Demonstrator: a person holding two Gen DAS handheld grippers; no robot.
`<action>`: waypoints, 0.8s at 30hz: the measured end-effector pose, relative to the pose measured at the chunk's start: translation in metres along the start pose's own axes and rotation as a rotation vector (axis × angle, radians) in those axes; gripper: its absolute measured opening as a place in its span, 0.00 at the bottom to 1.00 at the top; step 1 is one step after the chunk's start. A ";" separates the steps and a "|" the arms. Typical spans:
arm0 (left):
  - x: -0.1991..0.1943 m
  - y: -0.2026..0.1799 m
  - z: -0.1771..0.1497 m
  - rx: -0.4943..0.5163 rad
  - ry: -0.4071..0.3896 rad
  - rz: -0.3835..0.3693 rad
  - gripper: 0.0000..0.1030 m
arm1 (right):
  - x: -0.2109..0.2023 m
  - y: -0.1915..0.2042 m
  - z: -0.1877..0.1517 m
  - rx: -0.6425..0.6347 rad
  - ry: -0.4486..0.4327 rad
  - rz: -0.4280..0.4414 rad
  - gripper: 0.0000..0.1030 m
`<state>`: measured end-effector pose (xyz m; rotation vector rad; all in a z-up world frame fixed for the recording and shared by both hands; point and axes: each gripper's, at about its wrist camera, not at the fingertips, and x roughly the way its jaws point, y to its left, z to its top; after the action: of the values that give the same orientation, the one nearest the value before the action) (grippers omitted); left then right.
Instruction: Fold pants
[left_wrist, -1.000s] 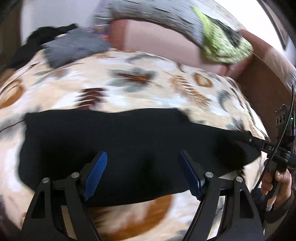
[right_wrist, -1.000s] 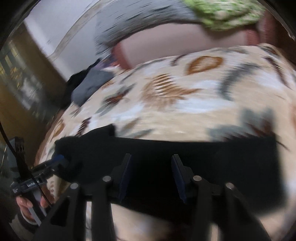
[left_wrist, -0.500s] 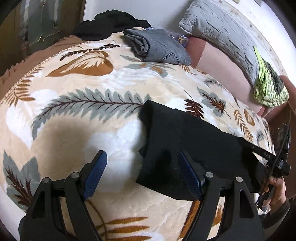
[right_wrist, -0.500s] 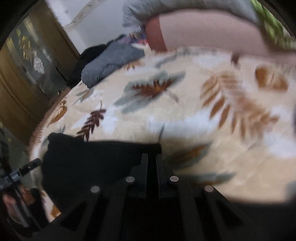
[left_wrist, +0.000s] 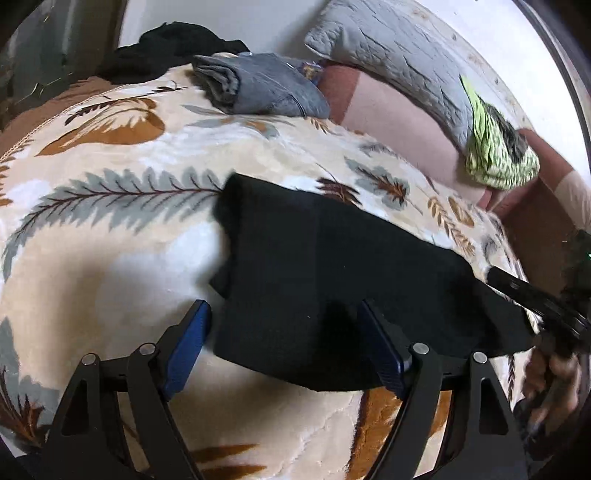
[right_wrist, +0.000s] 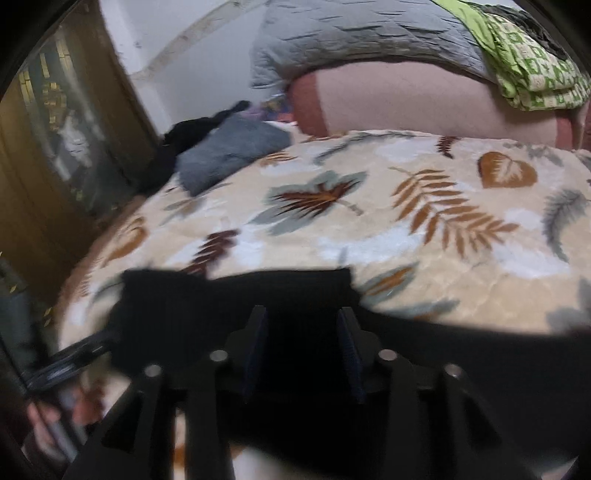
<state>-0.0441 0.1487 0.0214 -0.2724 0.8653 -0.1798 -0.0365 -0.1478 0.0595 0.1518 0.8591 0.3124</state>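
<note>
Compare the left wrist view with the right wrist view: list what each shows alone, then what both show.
Left wrist view only: the left gripper, jaws open above the near left end of the black pants, and a brown headboard at far right.

Right wrist view only: the right gripper, jaws open after just opening, over the pants with nothing pinched, and a wooden cabinet.

Both: the pants on the leaf-print blanket, folded grey clothes, grey pillow, green cloth.

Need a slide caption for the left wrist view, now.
Open left gripper hovers over folded black pants on a leaf-print blanket, grey folded clothes behind.
</note>
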 end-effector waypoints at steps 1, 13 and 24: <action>0.000 -0.005 -0.002 0.042 -0.002 0.021 0.79 | -0.004 0.006 -0.006 -0.023 0.001 0.009 0.48; 0.000 -0.011 0.005 0.105 -0.008 0.010 0.29 | 0.011 0.058 -0.067 -0.344 0.040 -0.063 0.45; -0.006 0.004 0.019 0.042 -0.041 0.021 0.27 | 0.006 0.053 -0.066 -0.226 0.044 0.051 0.07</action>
<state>-0.0334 0.1575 0.0359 -0.2268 0.8223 -0.1726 -0.0941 -0.0950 0.0263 -0.0436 0.8576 0.4591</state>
